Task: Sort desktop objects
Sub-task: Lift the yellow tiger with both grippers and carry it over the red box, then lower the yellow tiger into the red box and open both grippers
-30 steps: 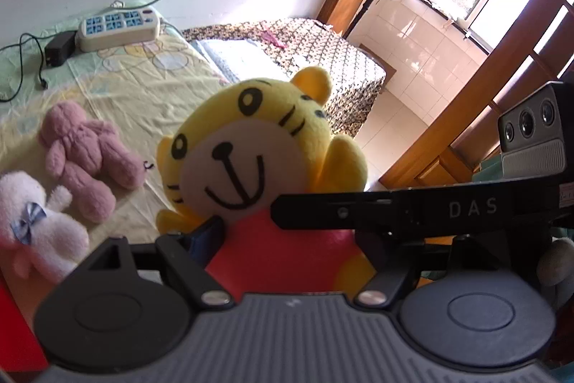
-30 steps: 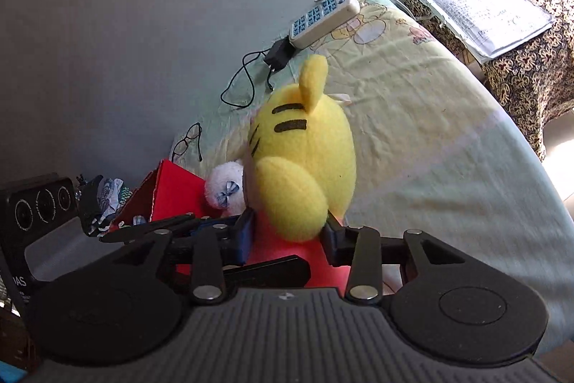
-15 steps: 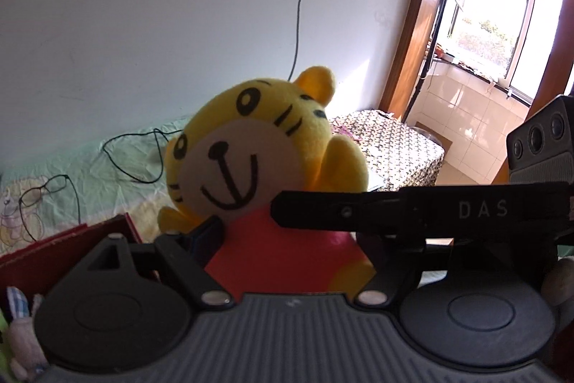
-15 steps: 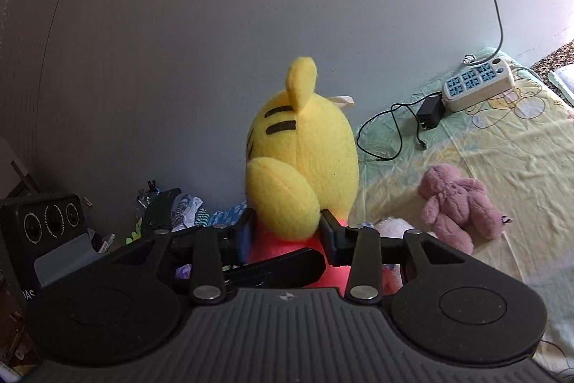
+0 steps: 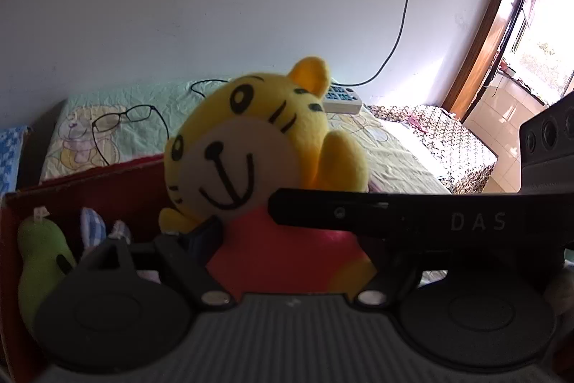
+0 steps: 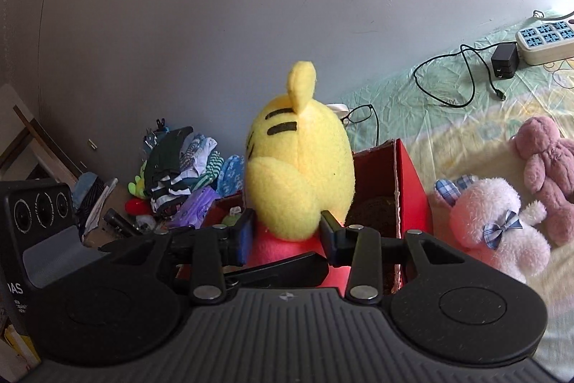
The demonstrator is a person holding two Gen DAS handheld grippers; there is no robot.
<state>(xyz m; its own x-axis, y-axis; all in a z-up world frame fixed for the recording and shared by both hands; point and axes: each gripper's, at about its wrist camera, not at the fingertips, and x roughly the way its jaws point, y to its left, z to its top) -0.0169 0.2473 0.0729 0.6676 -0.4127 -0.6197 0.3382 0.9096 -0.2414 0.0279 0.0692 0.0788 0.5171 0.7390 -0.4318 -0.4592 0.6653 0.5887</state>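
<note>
Both grippers are holding the yellow tiger plush toy point(image 5: 258, 146) by its red lower body, above the red cardboard box point(image 5: 89, 185) that is standing on the bed. In the left wrist view the left gripper point(image 5: 287, 239) is pressing the red body from both sides, but only its left finger point(image 5: 201, 236) is showing clearly; the other side is covered by a black bar of the right tool, so its contact is hard to see. In the right wrist view the right gripper point(image 6: 287, 232) is closing its two fingers point(image 6: 244, 236) narrowly on the toy's waist, and the toy point(image 6: 297, 167) is showing only its back and one ear.

Inside the box a green plush point(image 5: 39, 253) is lying, partly hidden by the gripper body, and some blue checked fabric beside it is too cut off to name. The box point(image 6: 401, 189) is also half covered by the toy in the right view.

On the sheet beside the box a white plush with a blue bow point(image 6: 495, 221) and a pink plush point(image 6: 545, 167) are lying, touching each other. Eyeglasses point(image 5: 122, 121) and a power strip point(image 6: 545, 42) are lying farther back near the wall.
</note>
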